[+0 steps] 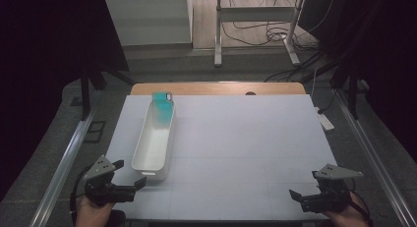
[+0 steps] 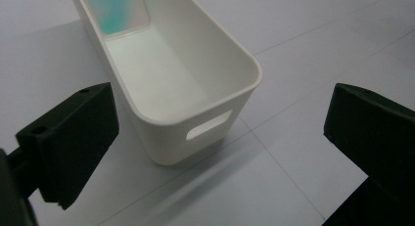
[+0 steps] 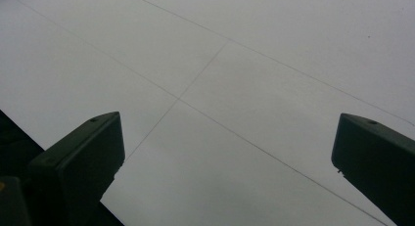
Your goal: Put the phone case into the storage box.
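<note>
High view first: my tabletop (image 1: 236, 138) is a pale sheet with faint grid lines, bare wood showing along its far edge. Beyond it sit a metal stand (image 1: 255, 30) and loose cables on the floor, well apart from my work. Nothing lies between my left tool (image 1: 129, 177) and the white bin (image 1: 153, 143).

That bin is long and narrow, running away from me on the left part of the tabletop, its near end just beside my left tool's tips. A teal card (image 1: 163, 108) (flat, rounded corners, greenish face) leans tilted against the bin's far end wall, its lower edge down inside.

Left gripper view shows the bin (image 2: 195, 89) between my two black jaws but beyond them, not touched; its near wall has a slot handle (image 2: 208, 125), and the teal card (image 2: 115, 11) rests at the far end. My left tool (image 2: 215, 143) is released, jaws wide apart.

My right tool (image 1: 307, 185) hovers at the near right corner, well apart from the bin. Right gripper view has it (image 3: 227, 162) released too, jaws spread over bare tabletop (image 3: 220, 64).
</note>
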### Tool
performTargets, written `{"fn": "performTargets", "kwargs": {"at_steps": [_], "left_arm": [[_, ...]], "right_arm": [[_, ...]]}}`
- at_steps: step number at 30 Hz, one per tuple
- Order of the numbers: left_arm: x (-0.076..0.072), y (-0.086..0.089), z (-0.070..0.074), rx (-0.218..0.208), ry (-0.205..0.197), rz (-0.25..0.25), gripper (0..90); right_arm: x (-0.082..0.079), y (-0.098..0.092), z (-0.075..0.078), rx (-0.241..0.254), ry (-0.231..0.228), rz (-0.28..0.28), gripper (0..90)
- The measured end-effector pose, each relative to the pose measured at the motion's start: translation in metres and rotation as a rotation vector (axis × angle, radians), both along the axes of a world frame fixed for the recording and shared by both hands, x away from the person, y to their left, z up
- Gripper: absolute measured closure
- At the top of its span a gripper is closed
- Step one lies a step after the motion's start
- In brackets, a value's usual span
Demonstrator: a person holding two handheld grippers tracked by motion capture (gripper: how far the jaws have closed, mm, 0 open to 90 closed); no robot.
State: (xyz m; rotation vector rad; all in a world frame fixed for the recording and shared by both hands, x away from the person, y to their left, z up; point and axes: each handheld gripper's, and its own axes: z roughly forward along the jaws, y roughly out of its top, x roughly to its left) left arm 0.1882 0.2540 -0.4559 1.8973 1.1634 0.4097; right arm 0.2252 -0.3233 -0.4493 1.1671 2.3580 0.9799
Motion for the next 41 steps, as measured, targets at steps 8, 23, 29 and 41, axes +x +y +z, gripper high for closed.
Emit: {"fn": "performTargets", "kwargs": {"at_steps": [8, 23, 29, 41], "left_arm": [[-0.007, 0.004, -0.002, 0.004, 0.007, 0.013, 0.5], [-0.017, 0.011, -0.008, 0.031, 0.036, 0.043, 0.5], [-0.017, 0.010, -0.009, 0.045, 0.046, 0.046, 0.6], [-0.012, 0.004, -0.011, 0.097, 0.084, 0.048, 1.9]], "right_arm": [[0.000, 0.000, 0.000, -0.002, 0.000, -0.001, 0.0], [0.000, 0.001, 0.000, -0.004, 0.004, -0.001, 0.0], [0.000, 0.001, 0.000, -0.005, 0.005, -0.002, 0.0], [0.001, 0.001, -0.001, -0.009, 0.009, 0.001, 0.0]]}}
